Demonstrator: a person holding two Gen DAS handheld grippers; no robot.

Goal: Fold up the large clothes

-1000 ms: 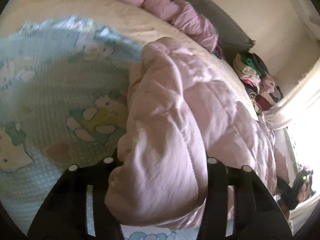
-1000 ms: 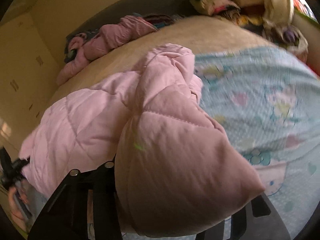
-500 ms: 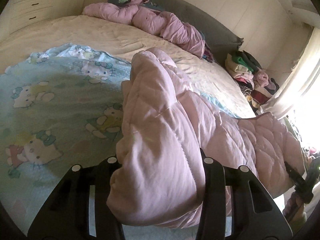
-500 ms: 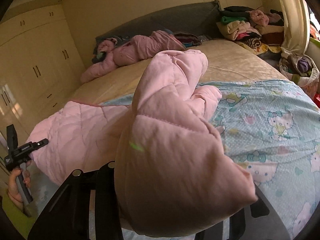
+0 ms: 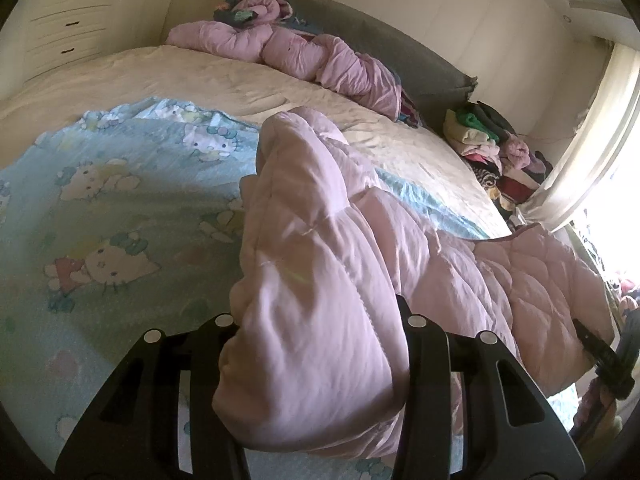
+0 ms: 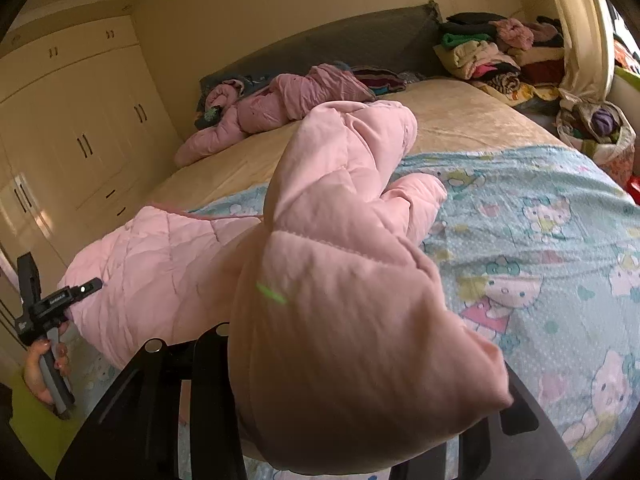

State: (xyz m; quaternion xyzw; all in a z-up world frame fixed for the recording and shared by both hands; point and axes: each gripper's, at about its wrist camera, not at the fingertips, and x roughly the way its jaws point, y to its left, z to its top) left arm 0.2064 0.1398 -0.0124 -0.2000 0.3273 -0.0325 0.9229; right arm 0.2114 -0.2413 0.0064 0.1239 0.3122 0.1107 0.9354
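A pink quilted jacket (image 5: 320,264) lies on a blue cartoon-print sheet (image 5: 104,216) on the bed; it also shows in the right wrist view (image 6: 344,280). My left gripper (image 5: 316,344) is shut on a bunched sleeve end of the jacket, lifted off the sheet. My right gripper (image 6: 340,360) is shut on the other sleeve end, which drapes over and hides its right finger. The other gripper shows at the right edge of the left wrist view (image 5: 600,356) and at the left edge of the right wrist view (image 6: 52,304).
A second pink padded garment (image 5: 304,56) lies at the grey headboard (image 6: 328,48). Stacked folded clothes (image 5: 492,140) sit beside the bed near the curtain (image 5: 592,148). Cream wardrobe doors (image 6: 80,128) stand on the other side. A beige bedspread (image 5: 200,80) covers the far bed.
Both grippers have lifted and pulled back with the sleeve ends; the views now tilt up, showing more of the headboard, wardrobe and clothes pile.
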